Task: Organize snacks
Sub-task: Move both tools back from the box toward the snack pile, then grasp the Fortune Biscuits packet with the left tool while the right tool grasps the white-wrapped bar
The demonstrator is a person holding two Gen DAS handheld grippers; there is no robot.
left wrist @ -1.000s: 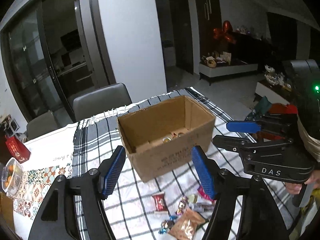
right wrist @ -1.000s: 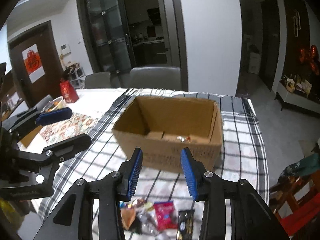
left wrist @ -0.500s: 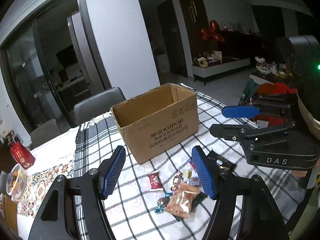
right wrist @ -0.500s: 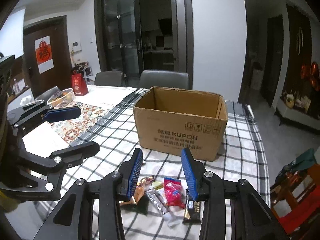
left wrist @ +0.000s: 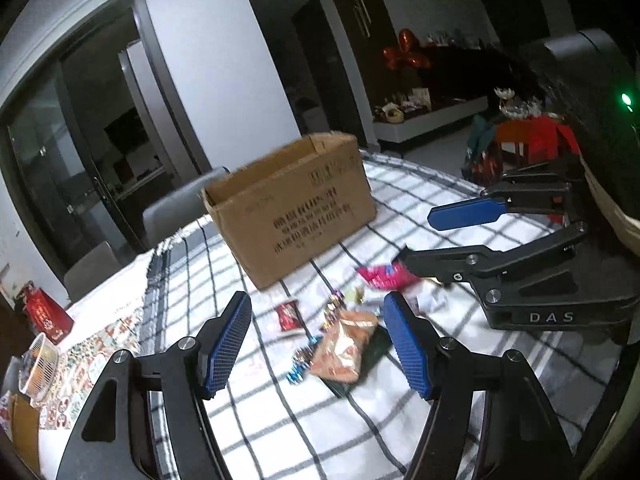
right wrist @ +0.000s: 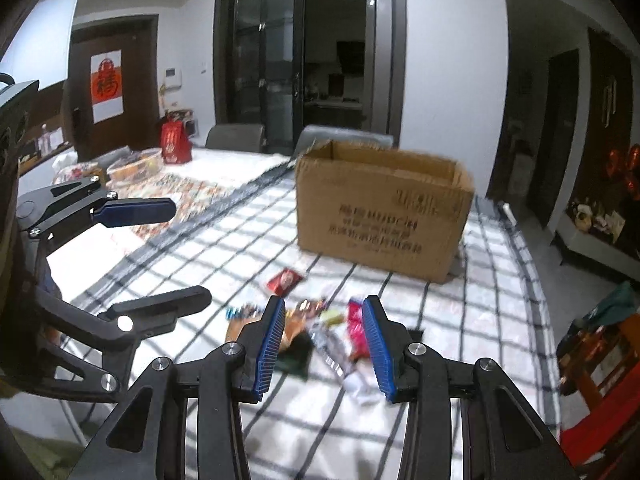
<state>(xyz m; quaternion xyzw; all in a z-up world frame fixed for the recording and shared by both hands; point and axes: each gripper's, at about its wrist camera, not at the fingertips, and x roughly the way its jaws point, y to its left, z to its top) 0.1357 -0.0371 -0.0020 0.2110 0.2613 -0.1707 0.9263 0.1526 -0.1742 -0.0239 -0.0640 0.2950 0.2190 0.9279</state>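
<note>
A checked tablecloth (left wrist: pixel 460 208) covers the table, and on it stands an open-topped cardboard box (left wrist: pixel 292 208), printed on its near side, beyond everything else in both wrist views. Its inside cannot be seen from this low angle.

Between the box and the two grippers lies a loose heap of snacks. The left gripper (left wrist: pixel 316 340) hangs above the cloth with its blue pads set well apart and nothing between them; seen through that gap, the largest piece, an orange-and-gold snack bag (left wrist: pixel 344 348), lies just beyond the tips, closer to the right-hand finger. A dark green packet (left wrist: pixel 370 354) shows from under the bag's right edge. A small red packet (left wrist: pixel 289 314) lies apart from the heap on the box side, to the left, and a pink-red wrapper (left wrist: pixel 386 276) lies further right, touching or just under the lower finger of the right gripper (left wrist: pixel 424 236) as that view shows it. Several small foil-wrapped candies (left wrist: pixel 302 360) are scattered left of the bag.

From the right wrist, the right gripper's blue pads stand partly open, narrower than the left's, empty, and raised over the heap. A clear wrapper (right wrist: pixel 332 344) lies in the gap between them, and the pink-red wrapper is beside the right-hand pad.
</note>
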